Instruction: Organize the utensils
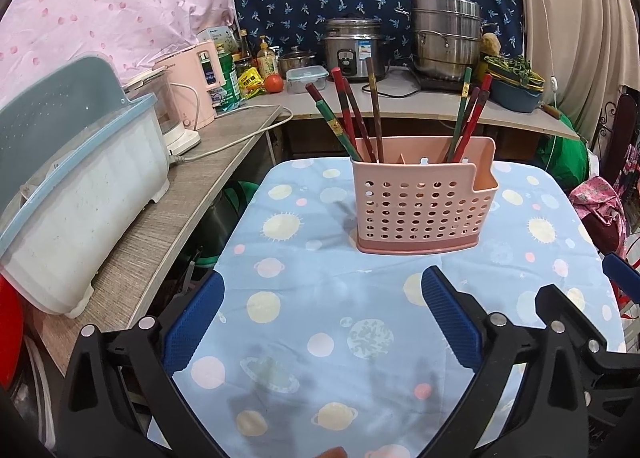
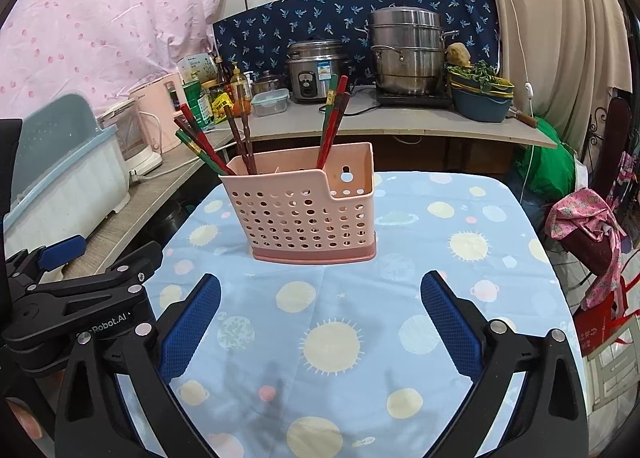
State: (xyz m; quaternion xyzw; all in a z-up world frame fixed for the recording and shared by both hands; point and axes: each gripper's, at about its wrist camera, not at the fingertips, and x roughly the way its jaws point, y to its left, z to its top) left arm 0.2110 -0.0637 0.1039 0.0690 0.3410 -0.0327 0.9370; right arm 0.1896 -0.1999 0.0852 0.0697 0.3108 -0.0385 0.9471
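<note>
A pink perforated utensil holder (image 1: 424,202) stands on the table with a blue planet-print cloth (image 1: 320,338); it also shows in the right wrist view (image 2: 308,214). Several red, green and brown chopsticks (image 1: 352,118) lean in its left compartment, and a few more chopsticks (image 1: 470,118) in its right compartment. In the right wrist view the left bunch (image 2: 224,142) and right bunch (image 2: 332,118) show too. My left gripper (image 1: 322,298) is open and empty, in front of the holder. My right gripper (image 2: 320,298) is open and empty, beside the left one (image 2: 80,290).
A white dish rack with a blue lid (image 1: 68,186) sits on the wooden counter (image 1: 168,234) at left. The back counter holds a pink kettle (image 1: 196,86), rice cooker (image 1: 354,50), steamer pot (image 1: 446,38) and bowls of greens (image 1: 514,86). Clothes hang on a chair (image 2: 592,234) at right.
</note>
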